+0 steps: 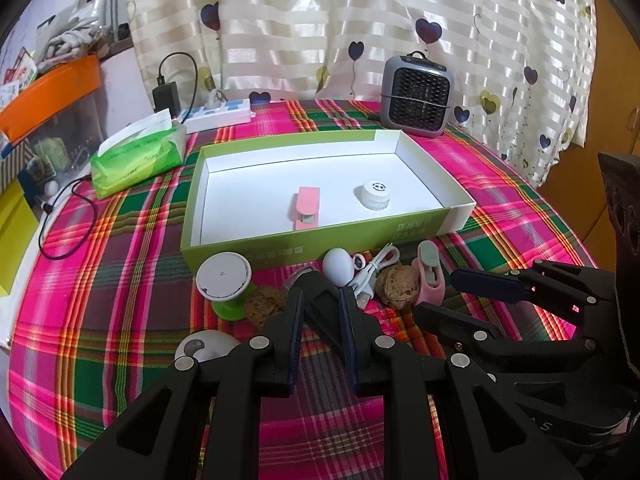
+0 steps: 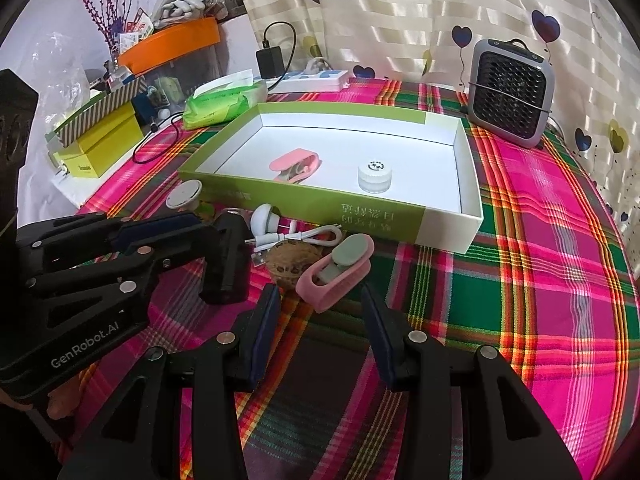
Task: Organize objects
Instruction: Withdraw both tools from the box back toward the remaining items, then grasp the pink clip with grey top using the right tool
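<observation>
Nearest me, my left gripper (image 1: pixel 322 300) is closed on a black wedge-shaped piece, and my right gripper (image 2: pixel 320 300) stands half open and empty just short of the pink clip (image 2: pixel 334 270). In the green box (image 2: pixel 440 232) lie a pink stapler (image 2: pixel 296 166) and a white cap (image 2: pixel 374 176). Walnut (image 2: pixel 286 264), cable (image 2: pixel 296 238), egg-shaped piece (image 1: pixel 338 266) and white disc (image 1: pixel 224 276) wait on the tabletop (image 2: pixel 540 260); I judge most of it is left.

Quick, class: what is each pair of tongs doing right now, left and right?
Left tongs: closed on a black object.
Right tongs: open, holding nothing; the pink clip lies just ahead of them.
</observation>
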Available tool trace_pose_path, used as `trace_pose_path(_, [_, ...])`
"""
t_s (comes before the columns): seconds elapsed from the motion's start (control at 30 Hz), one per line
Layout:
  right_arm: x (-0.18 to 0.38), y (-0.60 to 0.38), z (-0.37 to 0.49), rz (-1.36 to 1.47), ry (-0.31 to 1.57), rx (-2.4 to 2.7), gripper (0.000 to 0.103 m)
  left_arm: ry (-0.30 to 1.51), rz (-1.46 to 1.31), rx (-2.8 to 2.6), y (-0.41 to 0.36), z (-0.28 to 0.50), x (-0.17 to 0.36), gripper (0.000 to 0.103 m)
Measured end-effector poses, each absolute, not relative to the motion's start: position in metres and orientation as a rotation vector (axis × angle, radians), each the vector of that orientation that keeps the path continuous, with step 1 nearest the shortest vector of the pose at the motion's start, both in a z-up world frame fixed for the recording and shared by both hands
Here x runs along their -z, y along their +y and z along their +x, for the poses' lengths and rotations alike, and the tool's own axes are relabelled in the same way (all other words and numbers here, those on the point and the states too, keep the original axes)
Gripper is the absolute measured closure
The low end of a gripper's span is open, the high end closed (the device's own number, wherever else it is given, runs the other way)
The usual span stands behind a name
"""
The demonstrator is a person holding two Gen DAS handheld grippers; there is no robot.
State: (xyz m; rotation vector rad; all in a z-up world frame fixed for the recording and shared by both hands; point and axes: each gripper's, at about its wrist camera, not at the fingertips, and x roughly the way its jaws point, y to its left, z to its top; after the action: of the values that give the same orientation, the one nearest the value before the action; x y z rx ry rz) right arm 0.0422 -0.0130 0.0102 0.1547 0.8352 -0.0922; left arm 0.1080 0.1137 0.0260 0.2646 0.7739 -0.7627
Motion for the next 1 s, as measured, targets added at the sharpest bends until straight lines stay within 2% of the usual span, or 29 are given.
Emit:
trace_pose_path(0.77, [-0.006, -0.020, 0.052, 0.186, 0.863, 0.130, 0.059, 0.775, 0.198, 0.725, 0.136, 0.122, -0.032, 0.085])
trace_pose_path(0.83, [-0.006, -0.023, 0.050, 0.189, 0.862, 0.139, 0.070, 0.778, 0.191, 0.720, 0.139, 0.124, -0.032, 0.085])
trace_pose_path(1.0, [-0.007, -0.031, 0.045, 0.193, 0.858, 0.164, 0.072, 0.785, 0.173, 0.707, 0.146, 0.128, -0.031, 0.085])
